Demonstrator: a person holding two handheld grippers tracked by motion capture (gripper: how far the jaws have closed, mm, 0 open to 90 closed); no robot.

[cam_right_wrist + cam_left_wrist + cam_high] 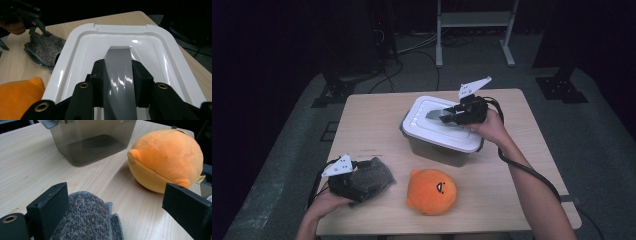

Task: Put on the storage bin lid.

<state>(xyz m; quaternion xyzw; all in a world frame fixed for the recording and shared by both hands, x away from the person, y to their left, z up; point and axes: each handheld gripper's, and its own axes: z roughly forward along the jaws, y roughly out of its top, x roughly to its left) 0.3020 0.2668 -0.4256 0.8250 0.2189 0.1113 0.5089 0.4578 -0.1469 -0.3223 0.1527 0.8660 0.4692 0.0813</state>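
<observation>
A grey storage box (437, 150) with a white lid (432, 125) stands mid-table. My right gripper (452, 116) reaches over the lid from the right. In the right gripper view its jaws (117, 75) are shut on the lid's grey handle (117, 57), one pad on each side. At the front left lies a grey knitted cloth (374, 175), and my left gripper (364, 181) rests at it. In the left gripper view that gripper (117, 205) is open wide; the cloth (85, 220) lies against one jaw only. An orange plush toy (432, 191) sits in front of the box.
The wooden table (372, 115) has bare wood at its back left and right front. The plush (167, 157) lies close beside the left gripper's far jaw, with the box (92, 140) beyond it. A white metal stand (474, 30) and cables are on the floor behind the table.
</observation>
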